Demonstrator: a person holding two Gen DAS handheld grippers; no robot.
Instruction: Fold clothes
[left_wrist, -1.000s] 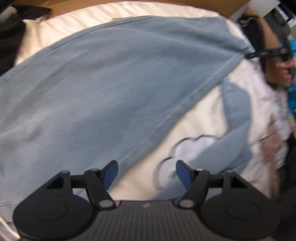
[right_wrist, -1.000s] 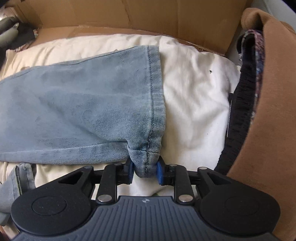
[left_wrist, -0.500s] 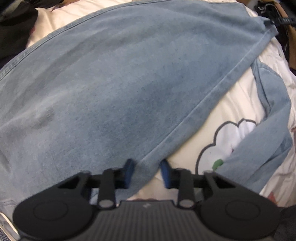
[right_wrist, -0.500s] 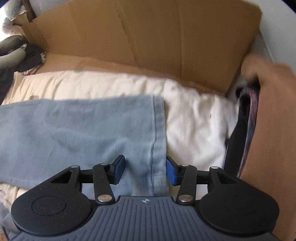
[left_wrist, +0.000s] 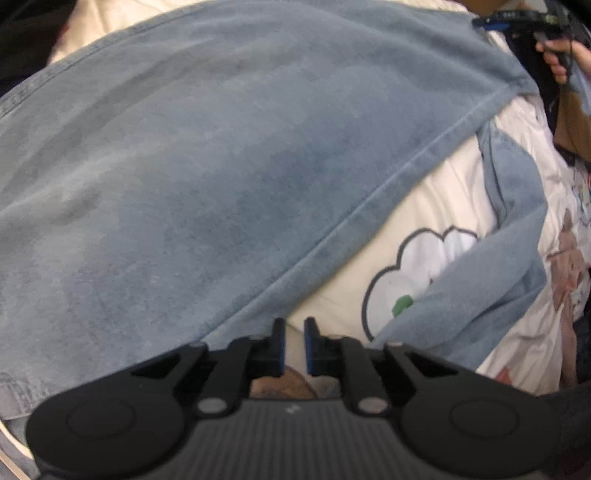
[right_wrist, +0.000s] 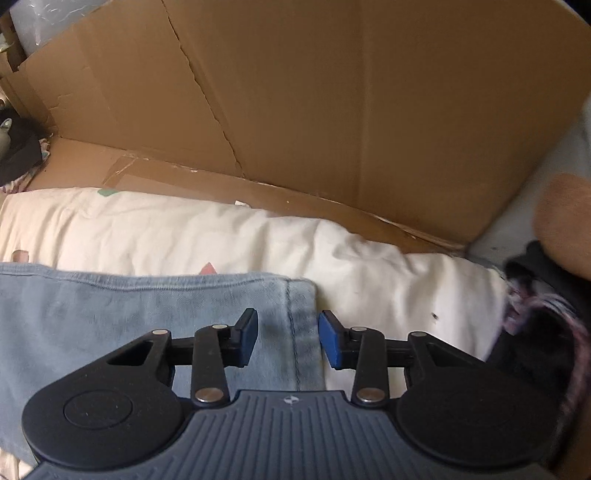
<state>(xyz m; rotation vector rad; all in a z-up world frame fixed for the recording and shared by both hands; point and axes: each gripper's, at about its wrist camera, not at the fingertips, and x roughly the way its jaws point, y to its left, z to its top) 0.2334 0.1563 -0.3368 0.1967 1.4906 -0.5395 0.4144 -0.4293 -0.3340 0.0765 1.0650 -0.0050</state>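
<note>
Light blue jeans (left_wrist: 221, 177) lie spread on a cream bed sheet (left_wrist: 436, 206). My left gripper (left_wrist: 294, 343) is shut to a narrow slit at the edge of the jeans' long seam. The seam reaches its left finger, and only cream sheet shows in the slit. A second denim leg (left_wrist: 498, 288) lies to the right. My right gripper (right_wrist: 288, 339) is open and hovers over the hem end of the jeans leg (right_wrist: 147, 314), holding nothing. The hem corner (right_wrist: 301, 295) lies flat between and beyond its fingers.
A brown cardboard wall (right_wrist: 332, 110) stands behind the bed. A brown garment (right_wrist: 565, 210) and a dark knitted one (right_wrist: 543, 332) lie at the right. The sheet carries a cloud print (left_wrist: 413, 266). A hand (left_wrist: 561, 59) shows at the top right of the left wrist view.
My right gripper let go of the hem, opened and rose, leaving the leg flat. My left gripper came down to the seam and closed from wide open to a narrow slit.
</note>
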